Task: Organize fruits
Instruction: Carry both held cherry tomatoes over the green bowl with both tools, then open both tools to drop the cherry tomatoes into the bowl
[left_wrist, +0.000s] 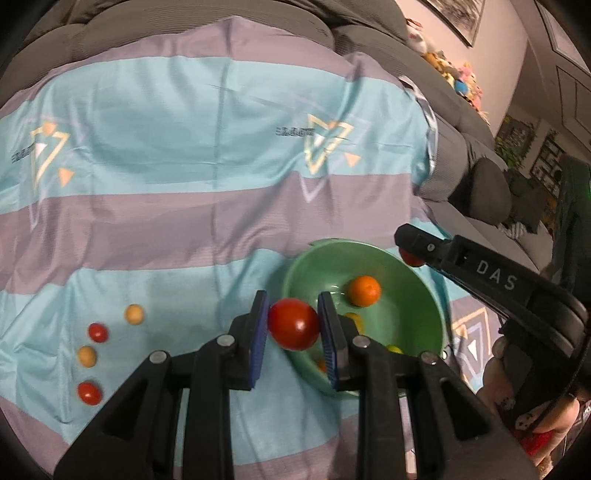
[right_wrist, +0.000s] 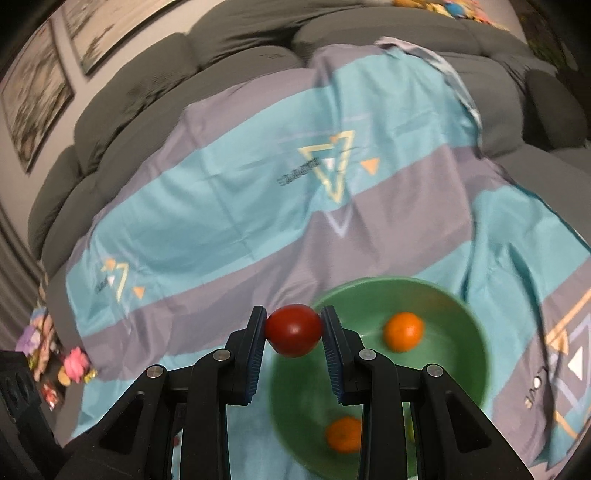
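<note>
Red tomato (left_wrist: 293, 324) pinched in left claw (left_wrist: 293, 325), another tomato (right_wrist: 293, 330) pinched in right claw (right_wrist: 293, 329), both beside green bowl (left_wrist: 424, 295).

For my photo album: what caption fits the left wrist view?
Left gripper carrying a red tomato toward the green bowl.

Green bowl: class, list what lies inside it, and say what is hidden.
Inside the bowl lie two oranges and some yellow fruit. The grippers and their tomatoes cover part of the bowl's inside, so more fruit may be hidden.
</note>
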